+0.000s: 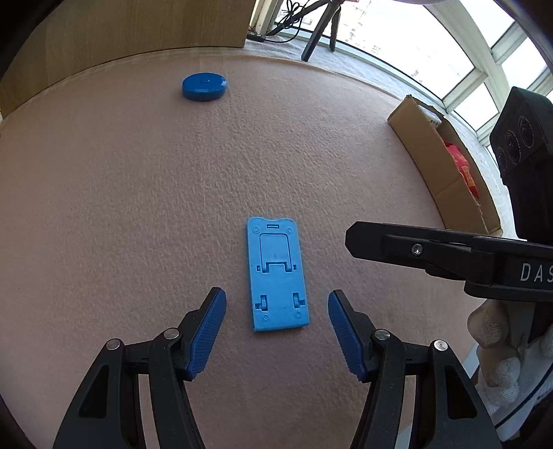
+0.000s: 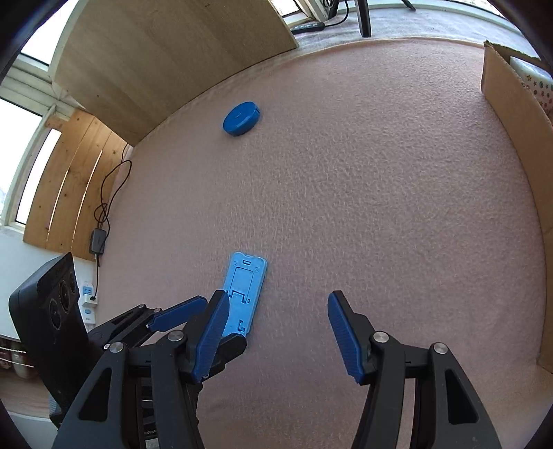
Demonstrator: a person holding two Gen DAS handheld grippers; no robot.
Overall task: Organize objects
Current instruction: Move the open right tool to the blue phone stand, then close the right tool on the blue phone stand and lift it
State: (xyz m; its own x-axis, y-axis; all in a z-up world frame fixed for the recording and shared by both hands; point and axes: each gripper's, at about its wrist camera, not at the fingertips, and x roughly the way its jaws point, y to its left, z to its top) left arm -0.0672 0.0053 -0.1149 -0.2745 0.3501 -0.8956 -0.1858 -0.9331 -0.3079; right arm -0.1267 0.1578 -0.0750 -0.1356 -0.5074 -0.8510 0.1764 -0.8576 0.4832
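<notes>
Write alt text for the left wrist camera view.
The open left gripper straddles a light blue flat phone stand lying on a pink felt table. The right gripper enters from the right, and a dark blue round disc sits farther back.

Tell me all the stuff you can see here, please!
phone stand: 1, light blue, folded flat on the mat, just ahead of the left gripper's open jaws
round case: 1, dark blue, far side of the mat, apart from the stand
mat: 1, pinkish, covers the work surface
cardboard box: 1, brown, open, at the mat's right edge; something red inside
wooden board: 1, light wood, behind the mat
tripod: 1, black, by the window
cable with adapter: 1, black, left of the mat
left gripper: 1, black with blue pads, open
right gripper: 1, black with blue pads, open
gloved hand: 1, white, holding the right gripper
</notes>
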